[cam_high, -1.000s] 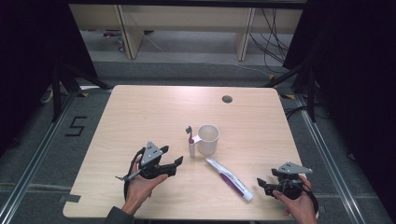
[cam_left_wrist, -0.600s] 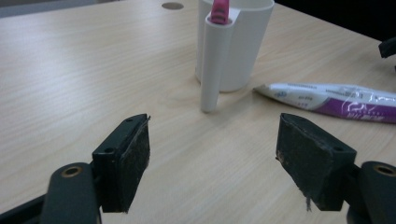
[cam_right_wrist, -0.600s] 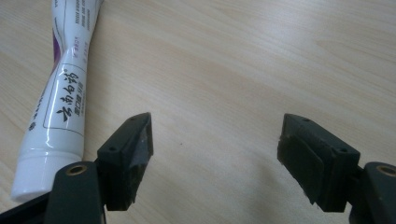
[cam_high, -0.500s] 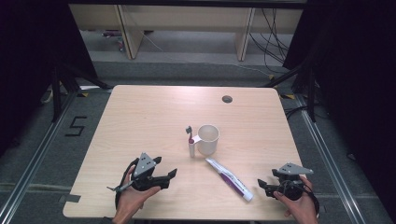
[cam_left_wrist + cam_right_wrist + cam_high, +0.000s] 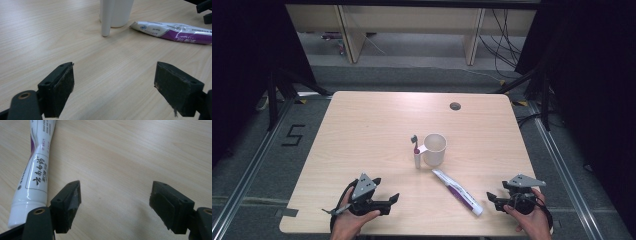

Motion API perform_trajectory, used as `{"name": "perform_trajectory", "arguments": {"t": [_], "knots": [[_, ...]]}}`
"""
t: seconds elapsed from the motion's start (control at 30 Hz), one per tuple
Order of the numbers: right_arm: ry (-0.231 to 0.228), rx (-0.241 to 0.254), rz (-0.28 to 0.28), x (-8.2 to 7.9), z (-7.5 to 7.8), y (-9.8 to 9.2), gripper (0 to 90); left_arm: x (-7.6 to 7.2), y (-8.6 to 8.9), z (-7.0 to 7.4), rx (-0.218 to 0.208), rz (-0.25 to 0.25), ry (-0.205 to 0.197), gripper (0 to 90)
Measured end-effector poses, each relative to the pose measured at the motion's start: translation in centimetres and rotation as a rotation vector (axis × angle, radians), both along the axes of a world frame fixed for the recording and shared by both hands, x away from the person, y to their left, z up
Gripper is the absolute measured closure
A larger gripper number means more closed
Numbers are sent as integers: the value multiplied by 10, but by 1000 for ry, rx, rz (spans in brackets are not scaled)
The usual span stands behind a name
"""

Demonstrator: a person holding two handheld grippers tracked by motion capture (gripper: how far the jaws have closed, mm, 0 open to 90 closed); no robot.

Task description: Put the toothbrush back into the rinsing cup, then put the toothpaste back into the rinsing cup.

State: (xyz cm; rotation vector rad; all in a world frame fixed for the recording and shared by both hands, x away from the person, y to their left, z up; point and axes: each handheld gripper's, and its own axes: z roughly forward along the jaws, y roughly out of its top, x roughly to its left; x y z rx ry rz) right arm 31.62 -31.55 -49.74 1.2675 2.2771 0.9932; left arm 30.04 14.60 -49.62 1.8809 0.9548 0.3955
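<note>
Toothpaste tube (image 5: 457,192) flat on table (image 5: 377,125), beside right claw (image 5: 495,196), jaws apart

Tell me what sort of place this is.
Probably a lab or recording bay, not a home: a bare wooden table on a taped floor with a marked number 5, loose cables behind, and dark surroundings.

We work with two black hand-held grippers: the left hand-held gripper (image 5: 384,200) and the right hand-held gripper (image 5: 493,196) each carry a grey three-cornered plate on top. Our jaws are blocky black plastic faced with dark, worn pads (image 5: 63,86), fixed by small screws, and thin black cables trail behind.
</note>
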Motion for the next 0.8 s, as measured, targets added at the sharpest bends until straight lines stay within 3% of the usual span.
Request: {"name": "perform_trajectory", "arguments": {"t": [0.17, 0.3, 0.33, 0.37, 0.4, 0.43, 0.53, 0.57, 0.6, 0.63, 0.67, 0.8], "knots": [[15, 17, -3, 0, -1, 3, 251, -9, 3, 0, 20, -19, 1, 160], [34, 17, 2, -1, 0, 3, 244, -13, 4, 1, 29, -2, 1, 160], [-2, -9, 23, 0, 0, 1, 225, -14, 4, 1, 57, -7, 6, 160], [-2, -9, 23, 0, 0, 1, 225, -14, 4, 1, 57, -7, 6, 160], [22, 13, 24, -1, 3, 4, 195, -15, 4, 0, 71, -6, 5, 160], [-1, -7, 48, 0, 3, 3, 185, -16, 4, 0, 78, -3, 7, 161], [8, -12, 46, 1, 10, 7, 172, -18, 3, 0, 83, -5, 13, 161], [10, -16, 70, 3, 13, 9, 169, -19, 3, -1, 77, -4, 16, 161], [33, 5, 45, 1, 16, 12, 168, -19, 3, -2, 83, -7, 20, 161], [10, -24, 74, 4, 19, 12, 170, -20, 4, -3, 94, -10, 26, 161], [44, -5, 53, 3, 22, 18, 179, -21, 4, -4, 102, -12, 32, 161], [54, -39, 97, 8, 31, 29, 252, -24, 4, -4, 90, -9, 29, 162]]}}
